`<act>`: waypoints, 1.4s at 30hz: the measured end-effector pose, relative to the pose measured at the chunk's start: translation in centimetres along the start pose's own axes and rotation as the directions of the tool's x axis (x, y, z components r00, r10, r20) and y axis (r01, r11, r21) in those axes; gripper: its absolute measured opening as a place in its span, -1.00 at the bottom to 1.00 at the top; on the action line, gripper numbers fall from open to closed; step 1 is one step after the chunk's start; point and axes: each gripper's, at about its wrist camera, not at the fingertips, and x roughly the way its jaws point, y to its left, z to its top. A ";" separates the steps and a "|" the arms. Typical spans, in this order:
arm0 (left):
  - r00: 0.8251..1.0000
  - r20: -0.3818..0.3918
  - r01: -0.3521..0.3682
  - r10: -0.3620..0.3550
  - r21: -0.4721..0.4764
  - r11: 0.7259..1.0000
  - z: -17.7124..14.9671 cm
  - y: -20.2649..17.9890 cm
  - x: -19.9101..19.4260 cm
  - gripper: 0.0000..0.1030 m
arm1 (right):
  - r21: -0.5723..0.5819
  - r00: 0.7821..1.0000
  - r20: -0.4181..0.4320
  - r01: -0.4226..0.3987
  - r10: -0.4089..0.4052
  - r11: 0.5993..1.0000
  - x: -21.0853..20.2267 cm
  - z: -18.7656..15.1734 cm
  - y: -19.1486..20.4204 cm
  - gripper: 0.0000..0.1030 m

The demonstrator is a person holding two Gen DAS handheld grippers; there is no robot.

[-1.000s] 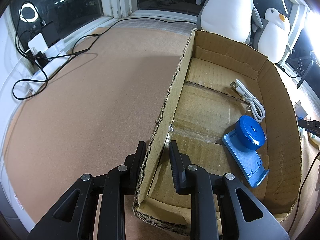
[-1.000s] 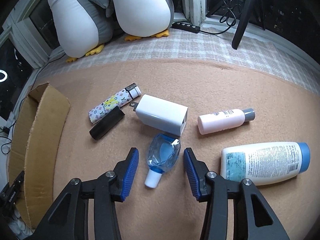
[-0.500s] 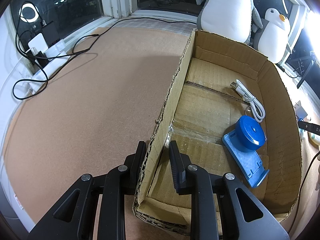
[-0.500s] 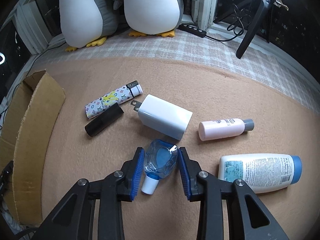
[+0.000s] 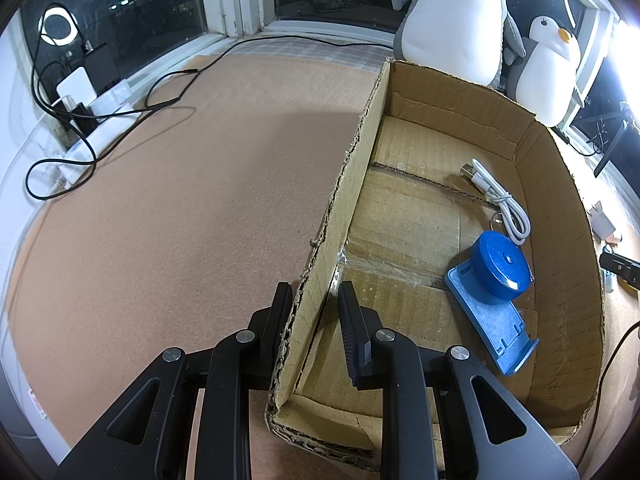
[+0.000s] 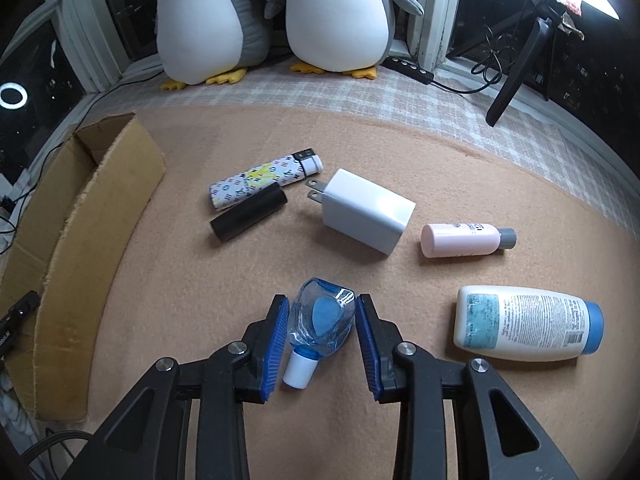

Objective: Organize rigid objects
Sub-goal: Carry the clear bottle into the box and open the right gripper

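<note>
My left gripper (image 5: 315, 288) is shut on the left wall of the open cardboard box (image 5: 352, 184), one finger outside and one inside. In the box lie a blue round case (image 5: 500, 268) on a blue stand and a white USB cable (image 5: 496, 196). My right gripper (image 6: 322, 300) is shut on a small clear blue bottle (image 6: 324, 320), its white cap towards me. Beyond it on the tan mat lie a white charger (image 6: 366, 212), a patterned lighter (image 6: 260, 180), a black tube (image 6: 248, 218), a pink bottle (image 6: 460, 240) and a white lotion bottle (image 6: 524, 328).
The box (image 6: 100, 208) stands left of the loose items in the right wrist view. Two plush penguins (image 6: 332, 12) sit at the window behind, with a black tripod leg (image 6: 516, 68) at the right. Cables and a power strip (image 5: 80, 120) lie left of the box.
The right gripper's blue pads have closed in from either side onto the small blue bottle, and the gripper has rolled slightly. The left gripper has kept still on the box wall.
</note>
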 end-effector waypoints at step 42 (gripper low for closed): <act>1.000 0.000 0.000 0.000 -0.001 1.000 0.0 0.0 0.0 -0.57 | -0.392 0.948 0.114 -0.231 0.296 0.891 -8.4 0.1 19.9 -0.41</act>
